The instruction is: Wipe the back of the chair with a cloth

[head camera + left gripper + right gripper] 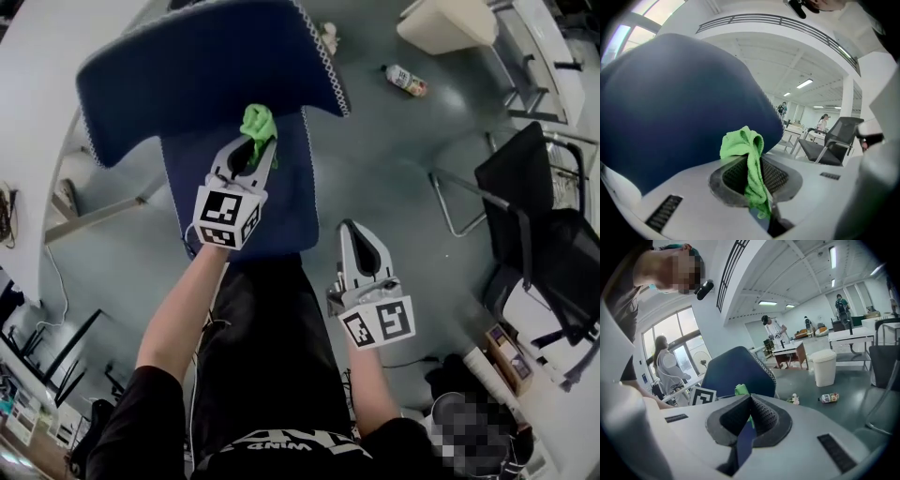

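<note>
**First onlooker:** Any writing to read from where you stand?

**Second onlooker:** Very little. The bottle (406, 80) lying on the grey floor (394, 150), beyond the chair's far right corner, has a label, but the print is too small to read. White letters run upside down along the hem of the person's black shirt (272, 441); I make out what looks like "WIND" and no more. Each gripper's cube carries black-and-white square markers and no words.

**First onlooker:** And the chair itself?

**Second onlooker:** The chair (225, 56) is dark blue fabric. Its curved backrest (169, 84) is edged with white zigzag stitching, and the seat (286, 211) is the same blue. It stands on the floor straight ahead of the person.

**First onlooker:** Where is the cloth?

**Second onlooker:** The cloth (257, 122) is bright green and crumpled into a bunch. It sits at the lower edge of the backrest, above the seat's rear edge. I cannot tell whether it touches the fabric.

**First onlooker:** What has hold of it?

**Second onlooker:** The left gripper (255, 142). Its jaws are clamped on the cloth, with one fold hanging down between them and a wad bulging past the tips. The right gripper (350, 228) hangs just off the seat's right edge, its tips pressed together and gripping nothing.

**First onlooker:** Anything else nearby?

**Second onlooker:** A white bin (445, 23) and a black office chair (544, 216), both well apart from the blue one.
</note>
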